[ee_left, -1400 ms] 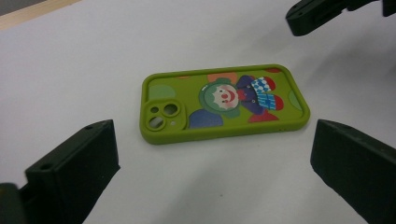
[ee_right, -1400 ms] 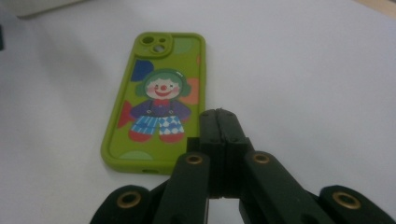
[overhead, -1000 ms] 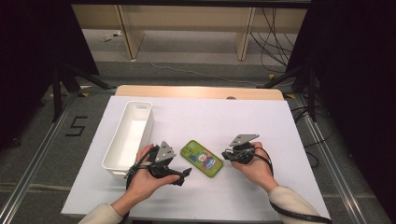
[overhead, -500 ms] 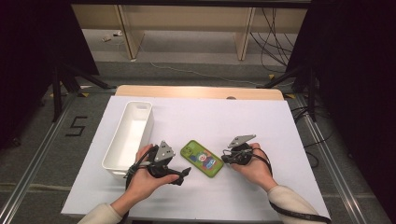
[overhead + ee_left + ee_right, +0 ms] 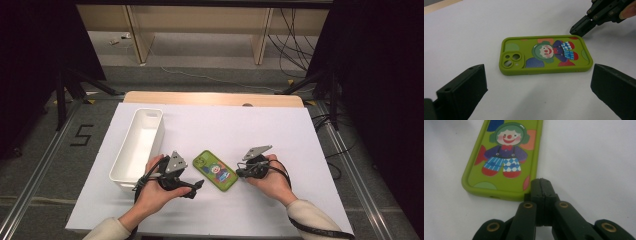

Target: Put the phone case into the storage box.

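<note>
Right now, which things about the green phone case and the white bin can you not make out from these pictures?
- Green rubbery phone case with a clown picture: its camera end is cut off by the top edge in the right gripper view.
- Whether the shut right tongs touch the case's corner: their own tips hide the contact.
- White rectangular plastic bin: in the high view, its near end is hidden behind the left hand.
- The case's underside: it lies face down.
</note>
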Demonstrator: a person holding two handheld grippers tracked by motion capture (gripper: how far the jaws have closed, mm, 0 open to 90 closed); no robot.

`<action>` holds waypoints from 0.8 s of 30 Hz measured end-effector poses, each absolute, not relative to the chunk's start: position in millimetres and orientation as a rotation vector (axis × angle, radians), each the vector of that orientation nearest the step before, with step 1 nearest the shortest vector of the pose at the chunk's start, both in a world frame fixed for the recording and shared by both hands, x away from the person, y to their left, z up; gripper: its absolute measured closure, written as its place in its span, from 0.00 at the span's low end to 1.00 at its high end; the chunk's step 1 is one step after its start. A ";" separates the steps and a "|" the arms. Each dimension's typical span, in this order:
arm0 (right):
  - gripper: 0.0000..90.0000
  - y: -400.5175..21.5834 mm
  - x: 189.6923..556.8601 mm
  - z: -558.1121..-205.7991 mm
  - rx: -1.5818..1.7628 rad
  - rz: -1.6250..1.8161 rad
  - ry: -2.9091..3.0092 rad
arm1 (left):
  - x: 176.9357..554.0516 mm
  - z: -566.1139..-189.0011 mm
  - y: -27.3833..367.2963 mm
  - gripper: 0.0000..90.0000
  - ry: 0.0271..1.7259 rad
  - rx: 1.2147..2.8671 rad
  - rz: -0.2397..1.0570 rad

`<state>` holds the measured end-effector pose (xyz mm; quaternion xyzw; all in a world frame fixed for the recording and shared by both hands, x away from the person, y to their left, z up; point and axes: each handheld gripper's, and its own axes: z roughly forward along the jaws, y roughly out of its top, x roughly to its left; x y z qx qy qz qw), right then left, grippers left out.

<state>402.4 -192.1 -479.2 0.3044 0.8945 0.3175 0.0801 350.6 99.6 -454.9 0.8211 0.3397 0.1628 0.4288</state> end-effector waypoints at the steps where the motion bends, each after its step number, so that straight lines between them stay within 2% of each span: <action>1: 1.00 -191.8 402.1 -479.3 0.904 0.950 2.679 | 350.7 -455.0 99.8 0.00 0.850 2.050 0.407; 24: 1.00 -173.0 382.9 -477.1 0.808 0.930 2.774 | 352.0 -455.6 101.2 0.01 0.866 2.047 0.400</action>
